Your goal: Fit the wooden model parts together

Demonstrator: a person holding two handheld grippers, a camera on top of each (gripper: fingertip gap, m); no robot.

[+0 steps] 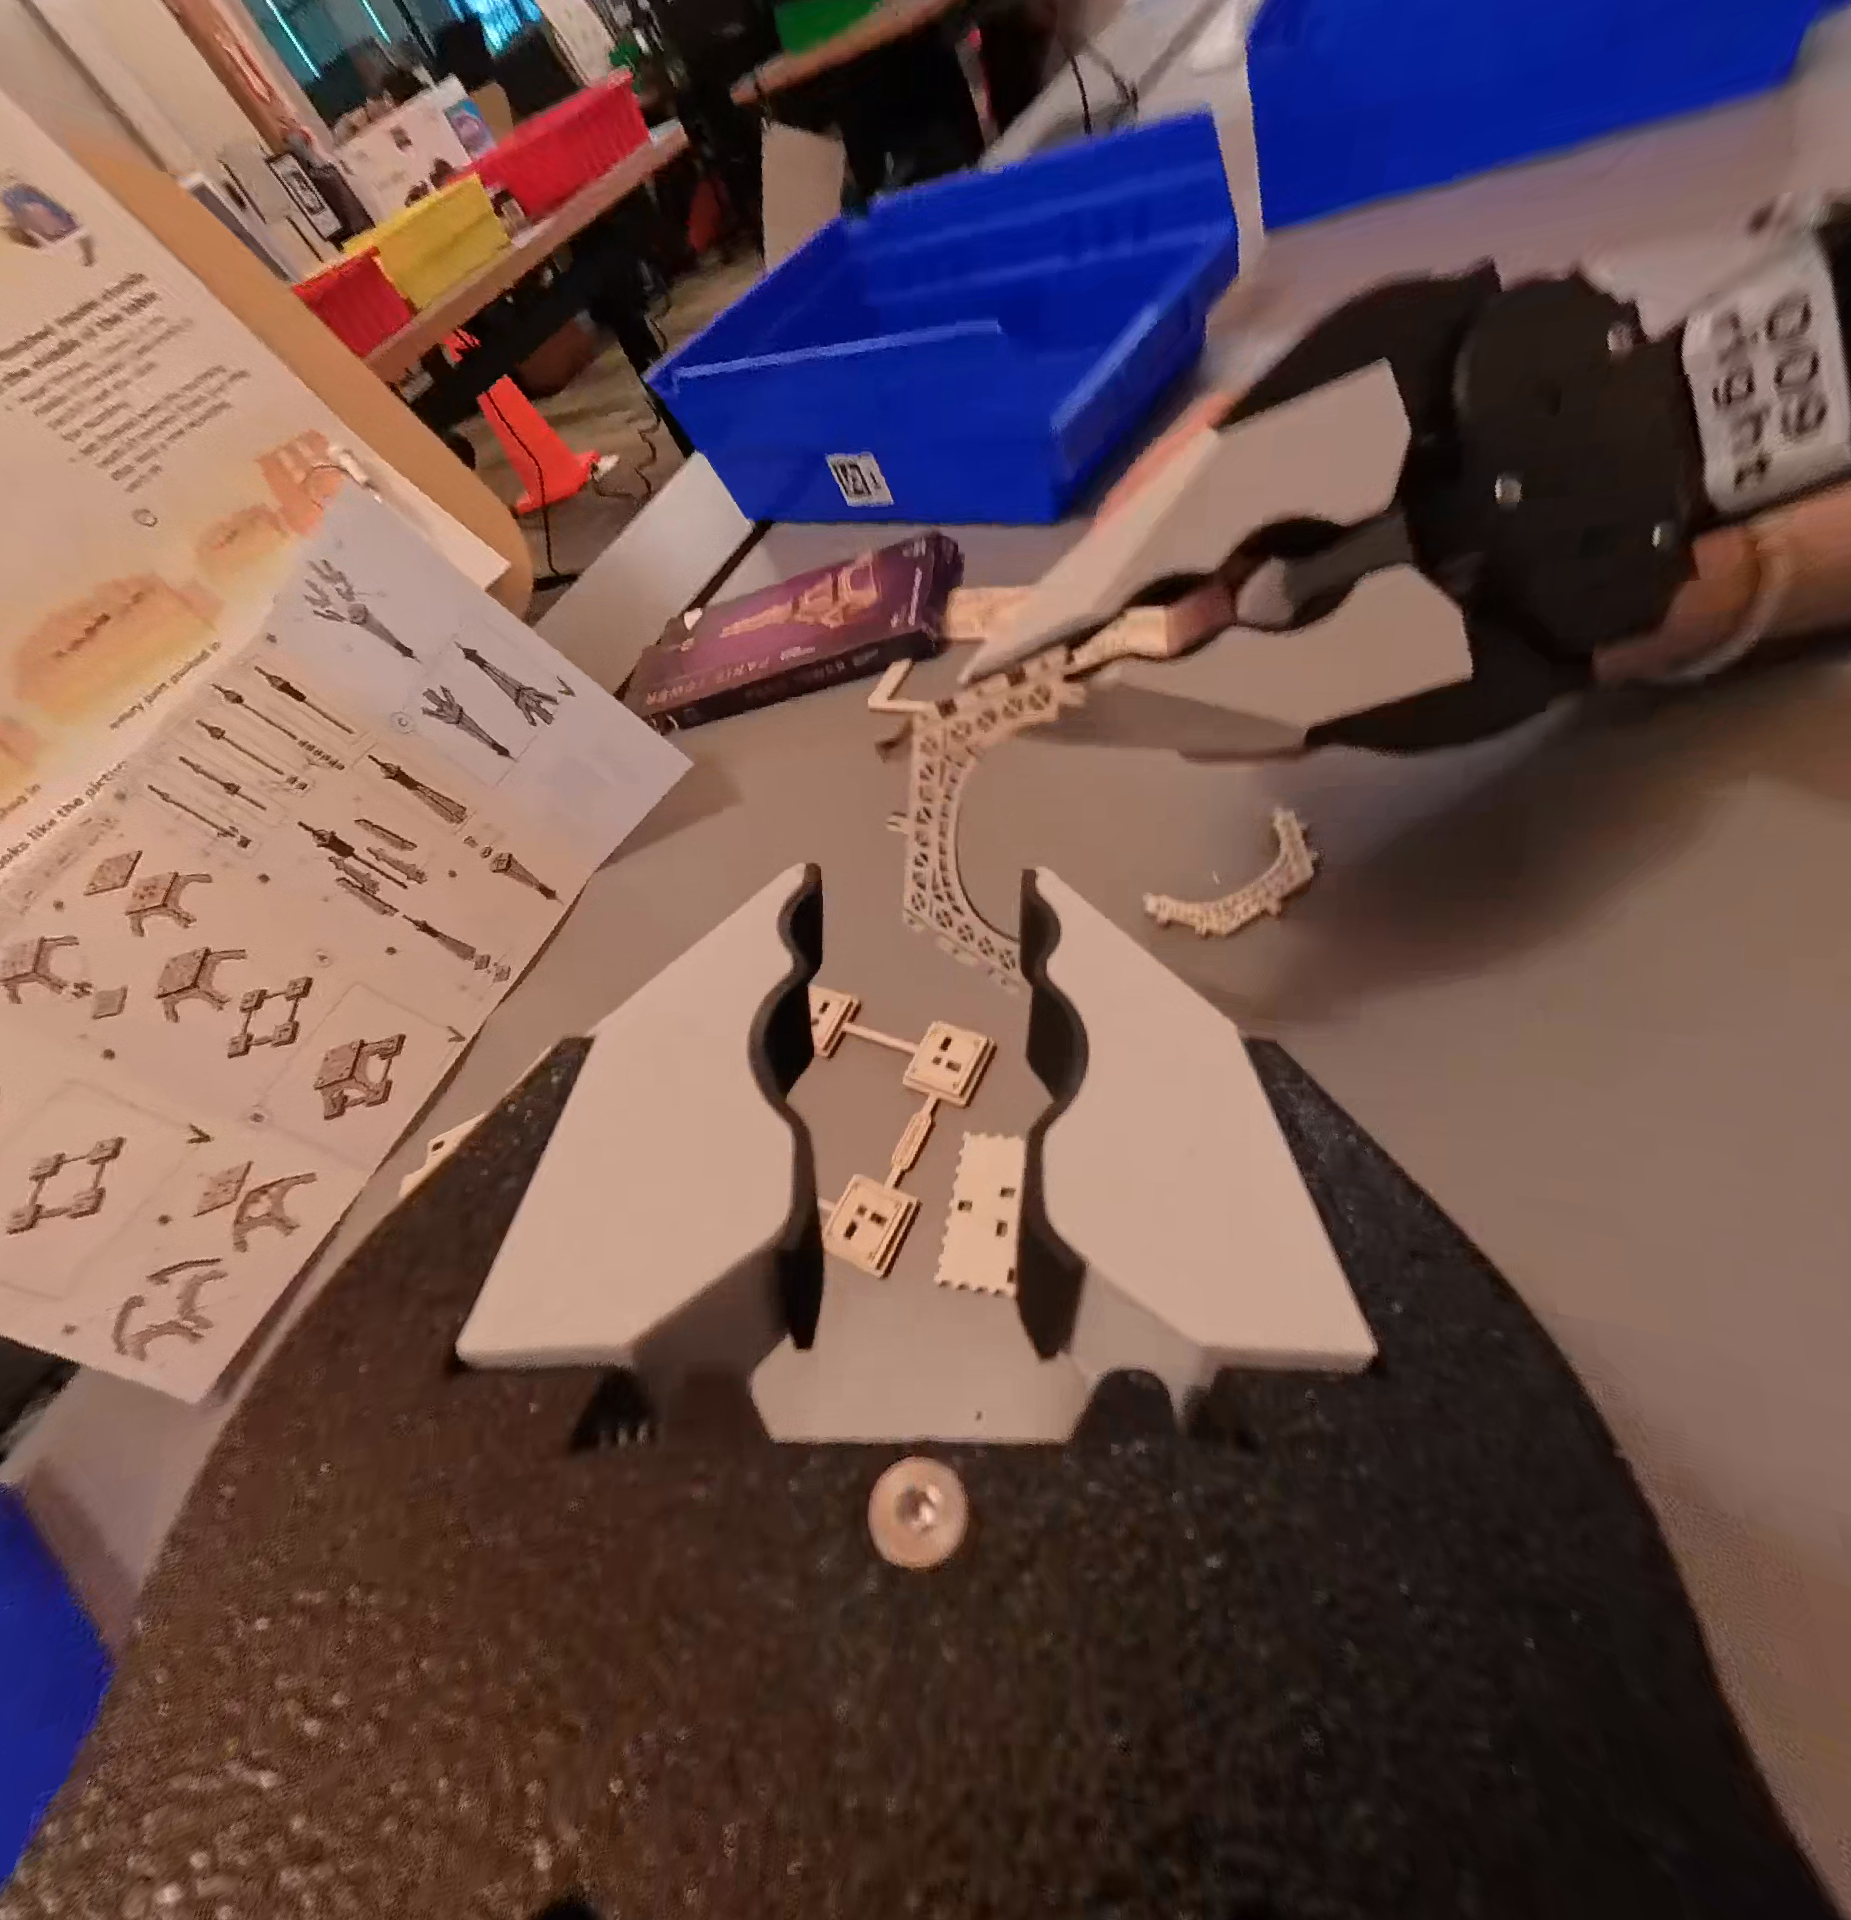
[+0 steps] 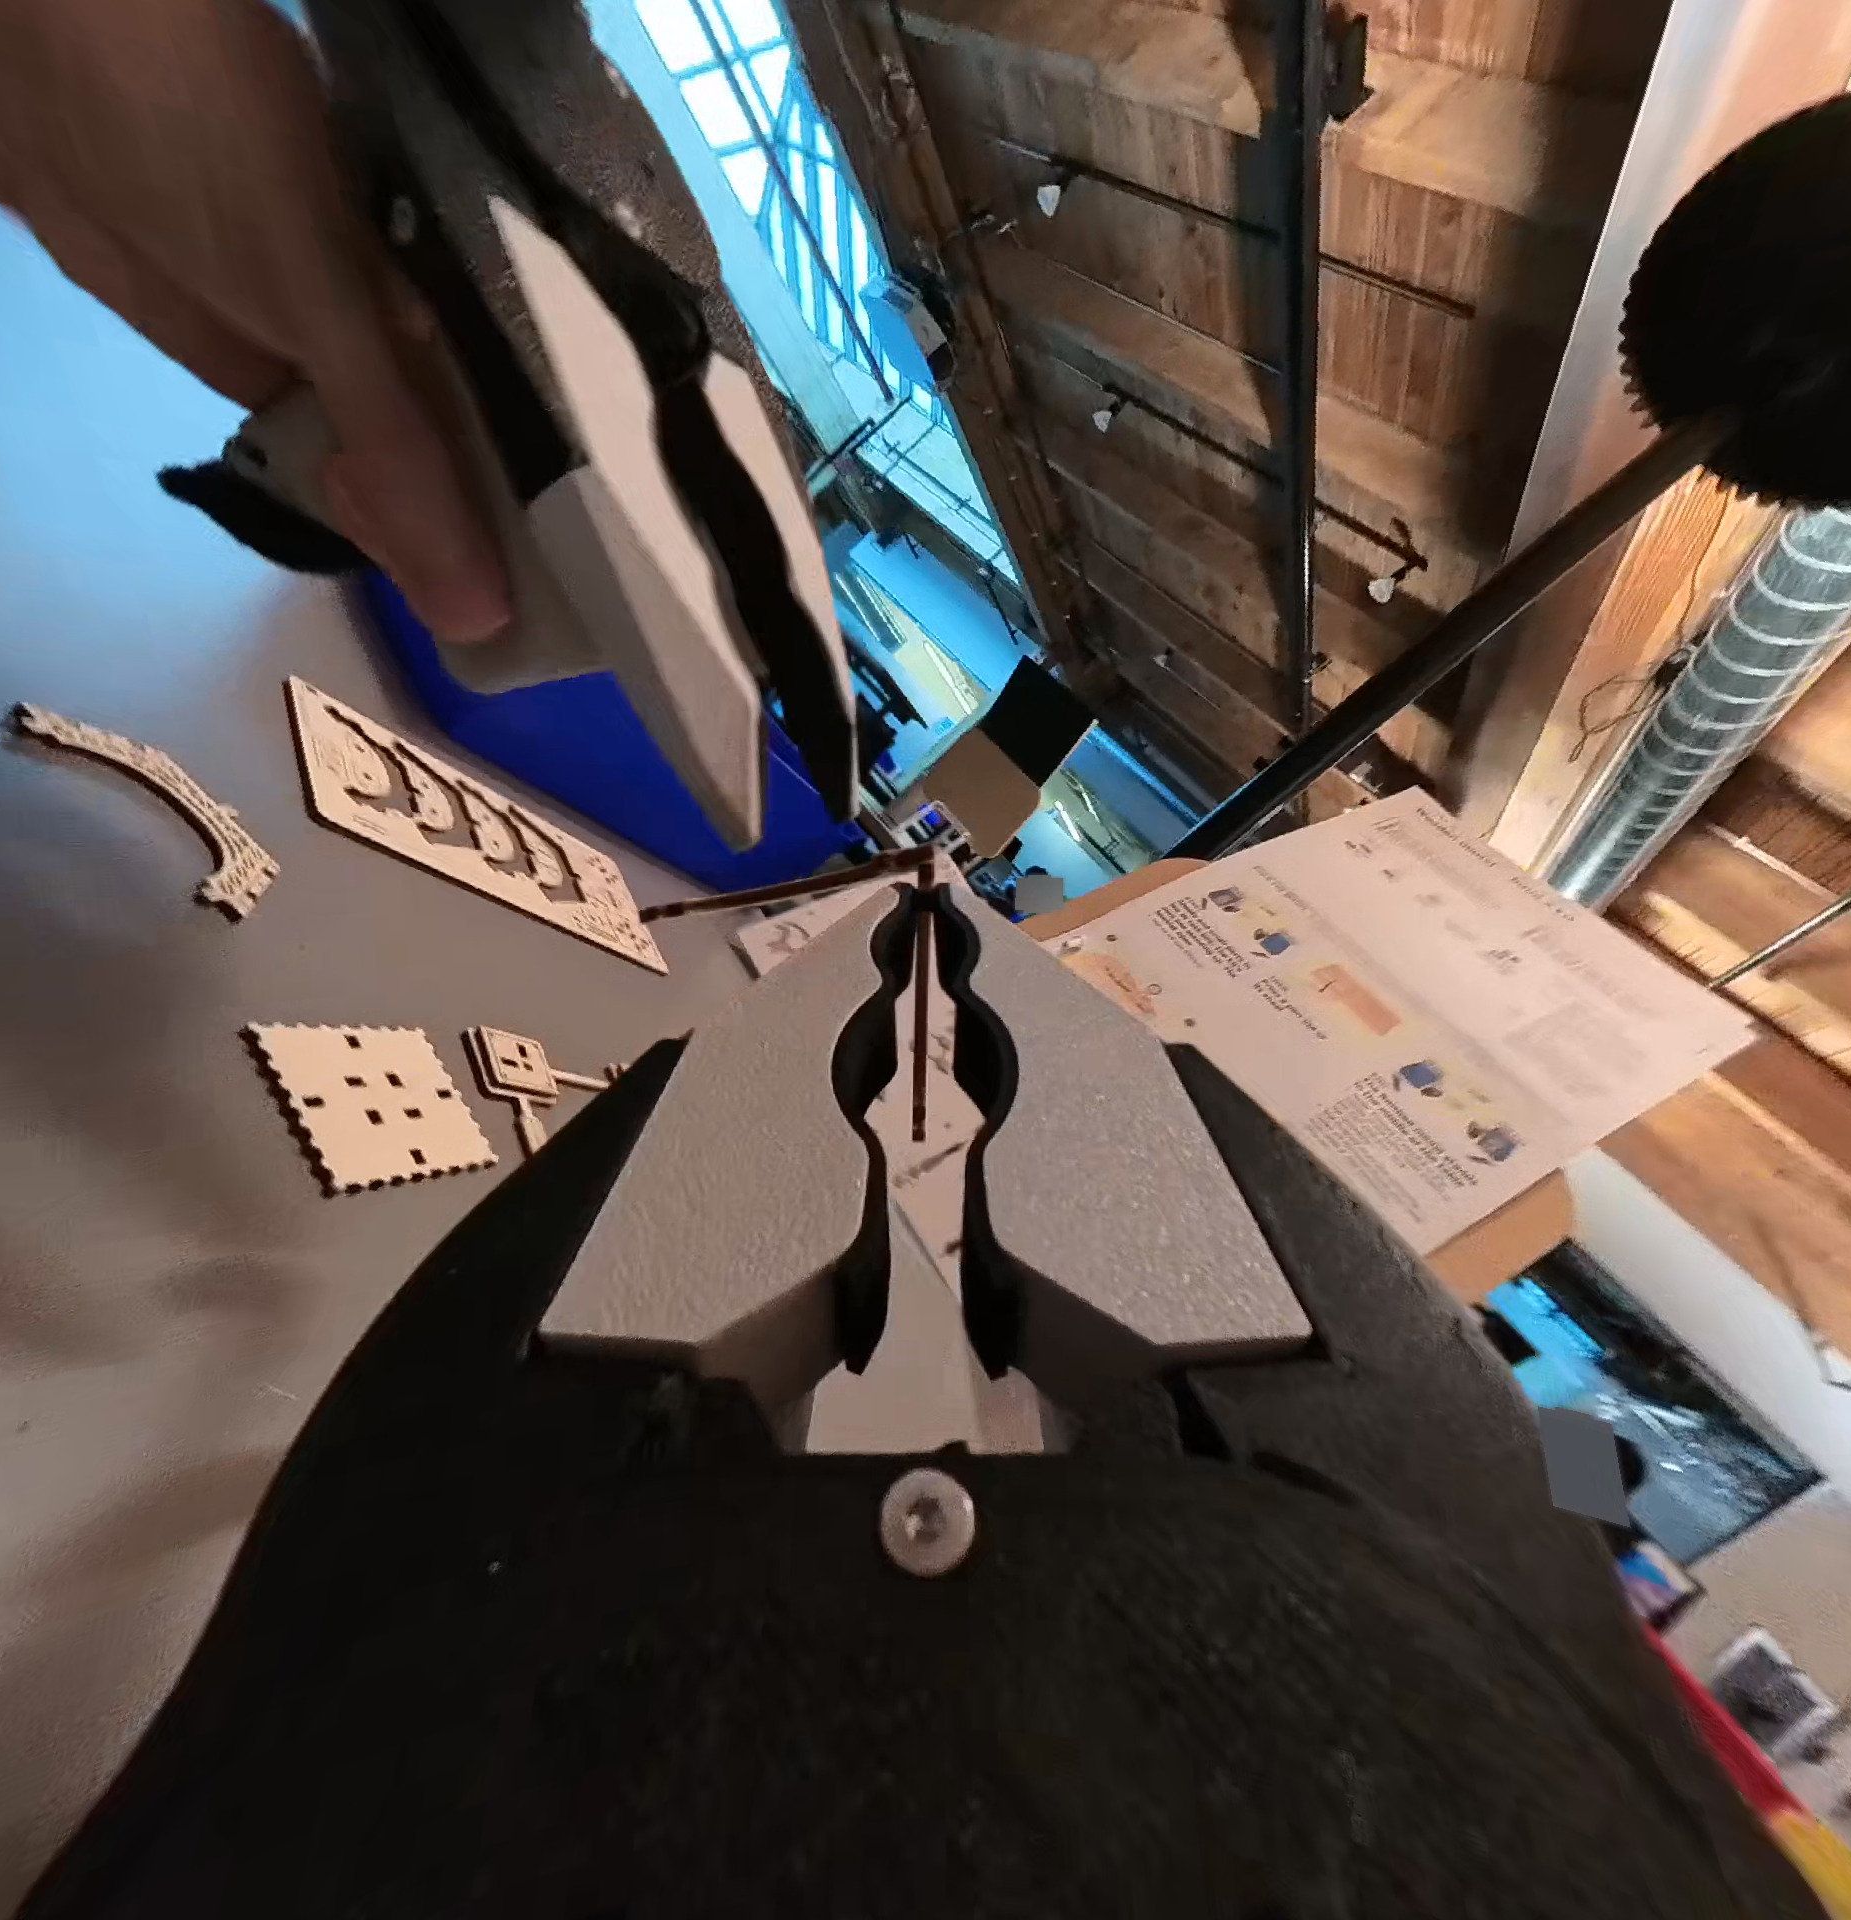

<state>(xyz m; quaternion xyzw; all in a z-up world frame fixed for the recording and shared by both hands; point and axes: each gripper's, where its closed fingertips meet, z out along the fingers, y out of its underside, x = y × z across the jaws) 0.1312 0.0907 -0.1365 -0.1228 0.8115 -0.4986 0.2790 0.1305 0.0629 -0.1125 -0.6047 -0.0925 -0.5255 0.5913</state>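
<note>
Right gripper (image 1: 1014, 665) clamping lattice leg piece (image 1: 947, 821) at 12 o'clock; left gripper (image 1: 921, 935) hovering agape over square frame (image 1: 905, 1132).

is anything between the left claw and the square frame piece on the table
Nothing visible. The left claw hangs open right over the square frame piece, which shows in the gap; the toothed plate only lies beside it.

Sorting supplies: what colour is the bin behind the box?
Blue bin; clearest in the left wrist view.

The left gripper (image 1: 921, 914) hangs with jaws parted, while the right gripper (image 2: 923, 914) is tilted, jaws pinched.
</note>
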